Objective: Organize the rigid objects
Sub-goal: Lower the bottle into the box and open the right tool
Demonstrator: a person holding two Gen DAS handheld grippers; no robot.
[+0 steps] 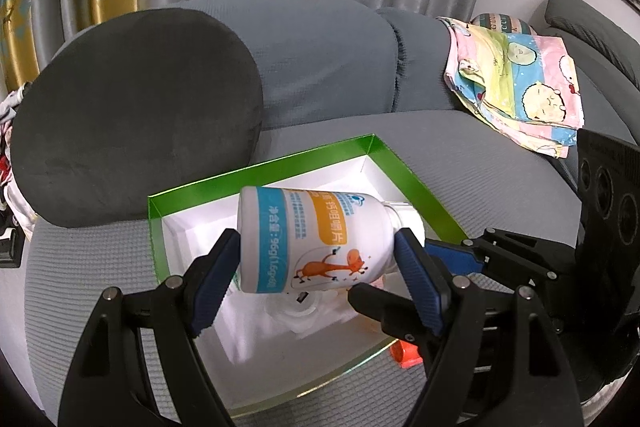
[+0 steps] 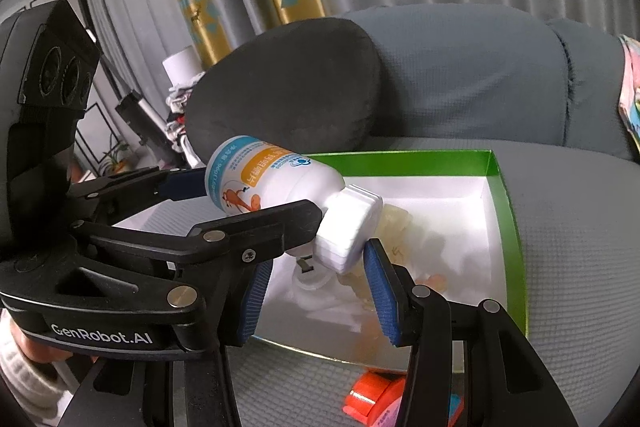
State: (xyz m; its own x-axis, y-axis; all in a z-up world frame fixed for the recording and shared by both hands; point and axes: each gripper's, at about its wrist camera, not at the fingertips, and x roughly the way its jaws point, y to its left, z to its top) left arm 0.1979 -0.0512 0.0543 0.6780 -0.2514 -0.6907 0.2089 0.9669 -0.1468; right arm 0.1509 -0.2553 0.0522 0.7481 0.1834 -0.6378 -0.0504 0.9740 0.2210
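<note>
A white bottle [image 1: 320,239] with a blue, orange and giraffe label lies sideways in the air over an open green-rimmed box [image 1: 416,187]. My left gripper [image 1: 318,243] is shut on it, one blue pad on the base and one on the shoulder. In the right wrist view the bottle [image 2: 264,179] points its white cap [image 2: 348,227] into my right gripper [image 2: 324,251]. The right pad touches the cap's edge, and the other pad is partly hidden behind the left gripper's finger. Right gripper fingers [image 1: 452,255] reach in from the right.
The box [image 2: 496,163] lies on a grey sofa seat and holds several pale small items. An orange object [image 2: 368,399] lies on the seat before it. A dark cushion [image 1: 140,115] stands behind the box, a patterned cloth [image 1: 516,79] to the right.
</note>
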